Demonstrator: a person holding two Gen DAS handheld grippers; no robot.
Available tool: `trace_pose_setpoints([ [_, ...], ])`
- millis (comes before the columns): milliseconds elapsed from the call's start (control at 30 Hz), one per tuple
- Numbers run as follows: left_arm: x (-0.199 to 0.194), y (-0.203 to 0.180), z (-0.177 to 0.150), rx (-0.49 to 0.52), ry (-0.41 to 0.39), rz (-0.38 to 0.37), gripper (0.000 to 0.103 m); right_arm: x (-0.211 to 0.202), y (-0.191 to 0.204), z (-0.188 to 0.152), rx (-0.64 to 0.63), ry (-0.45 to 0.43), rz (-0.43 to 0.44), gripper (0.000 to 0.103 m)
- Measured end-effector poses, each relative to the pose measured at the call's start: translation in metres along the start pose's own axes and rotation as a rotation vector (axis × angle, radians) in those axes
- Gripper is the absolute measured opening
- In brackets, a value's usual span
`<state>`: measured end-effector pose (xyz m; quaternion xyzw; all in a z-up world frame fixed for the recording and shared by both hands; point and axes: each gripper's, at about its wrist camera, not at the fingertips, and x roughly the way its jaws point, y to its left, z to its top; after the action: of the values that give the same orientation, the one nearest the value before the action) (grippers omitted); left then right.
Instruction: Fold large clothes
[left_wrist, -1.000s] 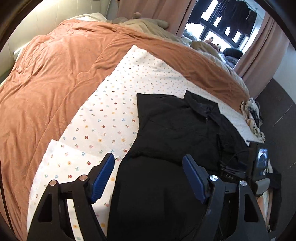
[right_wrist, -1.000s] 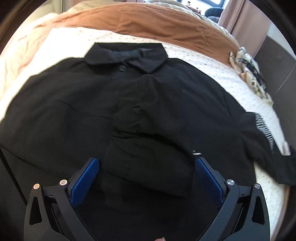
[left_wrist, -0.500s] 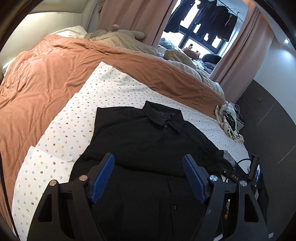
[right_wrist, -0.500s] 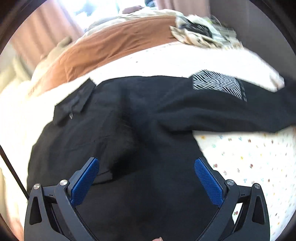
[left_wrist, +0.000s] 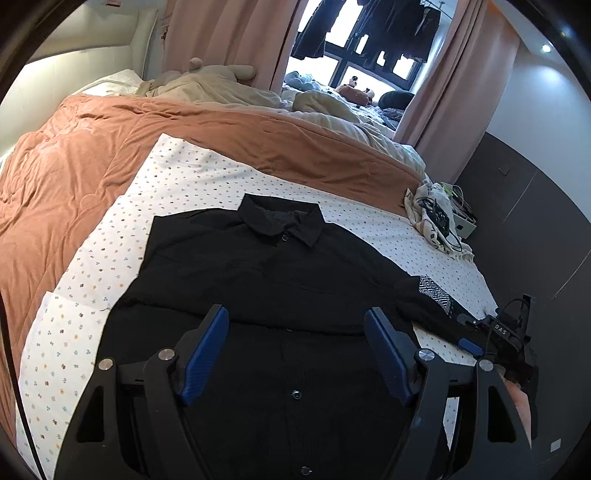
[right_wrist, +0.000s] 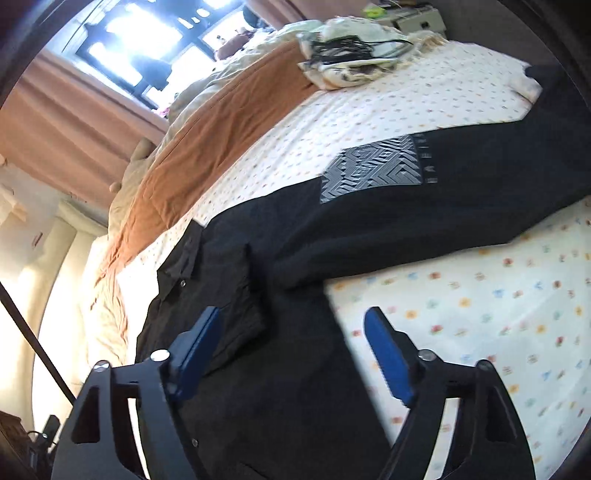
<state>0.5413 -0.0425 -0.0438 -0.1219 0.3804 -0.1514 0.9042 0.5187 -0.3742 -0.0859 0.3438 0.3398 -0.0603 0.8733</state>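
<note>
Black fabric fills the near part of both views, so the shirt (left_wrist: 258, 280) hem is cut off at the bottom edge and hidden behind the gripper frames. The left gripper (left_wrist: 295, 350) hangs above it with jaws apart, nothing between the blue pads. The right gripper (right_wrist: 291, 347) has just been closing somewhat but its jaws are apart too, clamping nothing; its view is tilted and a bit blurry. The shirt lies flat on the dotted sheet (left_wrist: 184, 184), buttons up, long axis running away toward the collar (left_wrist: 280, 221). One sleeve with a zigzag patch (right_wrist: 373, 166) stretches toward the bed's right edge. Beyond is a quilted rust blanket (left_wrist: 92, 166), then a rumpled cloth pile with cables (left_wrist: 436, 218) at the far right corner.
</note>
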Motion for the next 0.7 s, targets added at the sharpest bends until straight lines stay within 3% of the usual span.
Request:
trace_pose_setpoints([
  [233, 0.029, -0.030, -0.016, -0.042, 0.015, -0.029, 0.077, -0.030, -0.059, 0.005, 0.144, -0.039, -0.008, 0.056],
  [500, 0.074, -0.041, -0.036, -0.071, 0.042, -0.033, 0.077, -0.035, -0.120, 0.006, 0.312, -0.082, -0.056, 0.054],
  [700, 0.094, -0.027, -0.041, -0.108, 0.051, -0.021, 0.077, -0.036, -0.133, 0.011, 0.315, -0.154, -0.130, 0.054],
])
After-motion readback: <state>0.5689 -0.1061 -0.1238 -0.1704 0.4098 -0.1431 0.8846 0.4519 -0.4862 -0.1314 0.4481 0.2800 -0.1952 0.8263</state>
